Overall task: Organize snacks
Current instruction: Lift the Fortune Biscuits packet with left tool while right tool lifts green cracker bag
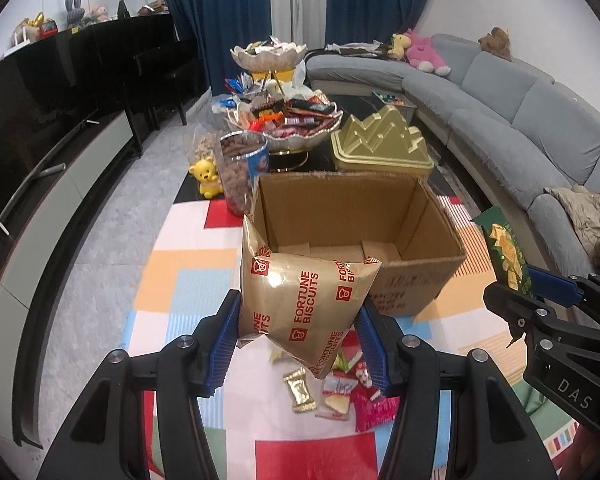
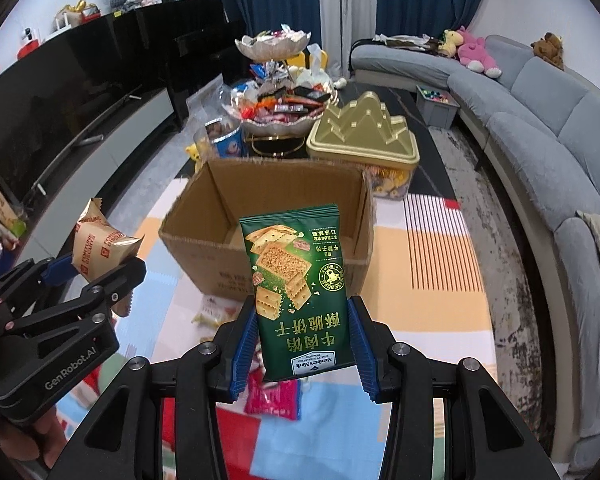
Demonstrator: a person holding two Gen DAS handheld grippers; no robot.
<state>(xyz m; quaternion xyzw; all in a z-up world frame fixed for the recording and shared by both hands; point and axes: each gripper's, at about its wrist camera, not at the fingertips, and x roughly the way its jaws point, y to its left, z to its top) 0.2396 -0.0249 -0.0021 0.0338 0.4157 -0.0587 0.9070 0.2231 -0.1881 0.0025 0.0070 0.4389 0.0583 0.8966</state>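
The left gripper (image 1: 300, 332) pinches a puffy gold foil packet (image 1: 300, 304) between its blue ribbed pads; red print on it reads "FORTUNE BISCUITS", repeated several times. The right gripper (image 2: 302, 340) pinches a flat, dark green packet (image 2: 296, 296) by its lower edges; it hangs upside down, shows square crackers, Chinese characters, and a small "Member's Mark" label. Both packets are held in the air just in front of one open cardboard box (image 1: 356, 216), brown and corrugated, whose inside looks bare apart from its folded bottom flaps. The box stands on a mat (image 1: 180, 272) of coloured rectangles. Beneath the left gripper, several small wrapped snacks (image 1: 332, 392) lie loose on the mat, among them a gold sachet and a red pouch. Behind the box stand one gold mountain-shaped lid on a tin (image 1: 380, 140), one clear tub of brown snacks (image 1: 242, 168), a yellow bear figure (image 1: 206, 178), and a two-tier scalloped stand (image 1: 276, 120) heaped with sweets. The black gripper bodies read "DAS" and "GenRobot.AI".
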